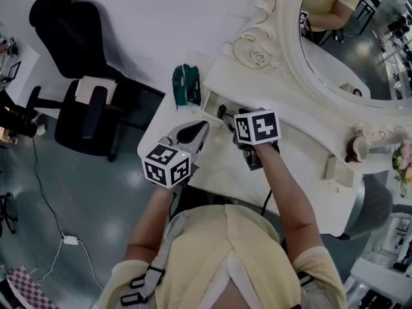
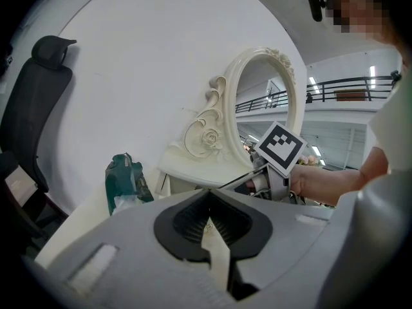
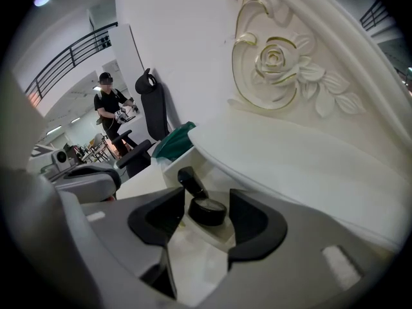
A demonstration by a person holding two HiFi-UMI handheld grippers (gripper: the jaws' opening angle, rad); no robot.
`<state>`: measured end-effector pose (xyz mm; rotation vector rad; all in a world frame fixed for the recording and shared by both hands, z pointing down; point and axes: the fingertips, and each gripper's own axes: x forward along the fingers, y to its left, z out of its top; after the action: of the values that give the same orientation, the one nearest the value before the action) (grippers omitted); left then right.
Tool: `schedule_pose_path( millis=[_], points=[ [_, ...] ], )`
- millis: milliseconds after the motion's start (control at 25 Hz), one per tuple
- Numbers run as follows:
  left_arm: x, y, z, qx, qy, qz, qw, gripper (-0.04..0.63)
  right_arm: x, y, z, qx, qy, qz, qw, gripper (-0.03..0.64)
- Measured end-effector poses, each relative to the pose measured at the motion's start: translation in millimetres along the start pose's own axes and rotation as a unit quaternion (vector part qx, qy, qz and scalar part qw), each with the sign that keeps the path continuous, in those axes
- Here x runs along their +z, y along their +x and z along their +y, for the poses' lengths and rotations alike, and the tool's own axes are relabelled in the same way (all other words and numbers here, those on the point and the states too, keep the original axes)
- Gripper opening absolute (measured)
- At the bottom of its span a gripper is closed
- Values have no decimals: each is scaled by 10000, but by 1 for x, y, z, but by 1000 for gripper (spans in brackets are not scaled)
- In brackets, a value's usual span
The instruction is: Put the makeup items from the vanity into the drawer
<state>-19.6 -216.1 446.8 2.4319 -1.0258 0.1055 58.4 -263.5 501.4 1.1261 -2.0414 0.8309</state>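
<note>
Head view: white tabletop, oval mirror, green pouch at its left end, black chair on grey floor.
Left gripper view: left tongs together, empty.
Right gripper view: right tongs apart; black jar between them, tube beyond, both in open drawer.

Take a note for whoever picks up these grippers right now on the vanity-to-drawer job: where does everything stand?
Left hand-held gripper: shut, empty, above the vanity's left end.
Right hand-held gripper: open, at the open drawer, gripping nothing.
Done: a round black jar and a black tube lie in the drawer.
Left: the teal pouch sits on the vanity top. Small things by the mirror's right base are too small to identify, so check them.
</note>
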Motion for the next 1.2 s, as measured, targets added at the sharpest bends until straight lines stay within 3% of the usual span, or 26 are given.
schedule_pose_path(
  millis=[600,1000,1200],
  points=[
    [7,0,-6,-5,105,-94,9999,2,-3,-44,-4,69,91,-705,9974,204],
    [9,1,-13,-141,-462,-67,9988,0,-12,-71,-3,34,26,-1062,9943,193],
    [9,3,-18,-195,-382,-3,9991,-2,-14,-79,-4,51,75,-1252,9921,170]
  ],
)
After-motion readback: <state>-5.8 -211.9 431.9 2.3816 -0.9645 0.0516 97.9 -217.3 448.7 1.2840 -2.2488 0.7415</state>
